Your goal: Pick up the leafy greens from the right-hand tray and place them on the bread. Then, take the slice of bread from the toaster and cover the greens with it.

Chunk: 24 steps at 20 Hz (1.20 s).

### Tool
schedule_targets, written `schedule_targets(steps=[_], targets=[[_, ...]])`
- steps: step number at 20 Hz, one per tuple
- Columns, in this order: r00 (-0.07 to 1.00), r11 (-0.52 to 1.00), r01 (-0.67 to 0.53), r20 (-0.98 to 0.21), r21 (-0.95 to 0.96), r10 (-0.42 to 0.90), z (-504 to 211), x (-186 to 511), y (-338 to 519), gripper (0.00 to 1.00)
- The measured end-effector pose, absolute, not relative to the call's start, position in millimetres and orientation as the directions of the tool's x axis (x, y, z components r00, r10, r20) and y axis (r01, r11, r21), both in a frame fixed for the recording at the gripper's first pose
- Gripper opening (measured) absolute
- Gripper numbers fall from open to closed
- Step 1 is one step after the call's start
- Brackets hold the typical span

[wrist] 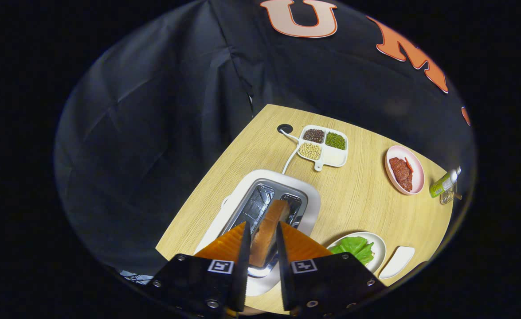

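Toaster point(307, 201), white with a metal top, stands on the wooden table point(358, 199); its cord runs back to a hole in the tabletop. Gripper point(261, 232) is closed on the slice of bread point(267, 232), 1 finger pressing each face, the slice upright and partly out of the toaster slot. Behind the toaster: divided dish point(338, 157) with 3 lots of beans or grains. Right of the fingers, near them: white tray point(378, 246) with leafy greens point(355, 249). Further right: small white dish point(397, 262), pink plate point(393, 157) of meat, bottle point(444, 183).
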<state>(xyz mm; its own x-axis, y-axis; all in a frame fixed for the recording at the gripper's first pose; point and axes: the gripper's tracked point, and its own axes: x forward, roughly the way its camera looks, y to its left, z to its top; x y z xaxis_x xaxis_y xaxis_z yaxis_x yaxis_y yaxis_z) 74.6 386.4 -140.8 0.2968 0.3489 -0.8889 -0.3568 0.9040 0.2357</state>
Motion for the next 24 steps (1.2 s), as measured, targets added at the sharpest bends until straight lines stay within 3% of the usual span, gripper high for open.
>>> schedule_targets(steps=[1, 3, 6, 16, 24], targets=[[0.306, 0.906, -0.355, -0.886, 0.233, 0.348, -139.7, 77.7, 383.0, 0.24], [0.326, 0.906, -0.357, -0.879, 0.227, 0.349, -139.0, 82.1, 378.9, 0.16], [0.342, 0.898, -0.337, -0.851, 0.284, 0.397, -124.3, 81.3, 376.1, 0.12], [0.489, 0.833, -0.347, -0.675, 0.431, 0.553, -34.7, 79.9, 320.8, 0.11], [0.464, 0.830, -0.286, -0.689, 0.478, 0.557, -66.8, 54.6, 260.4, 0.11]])
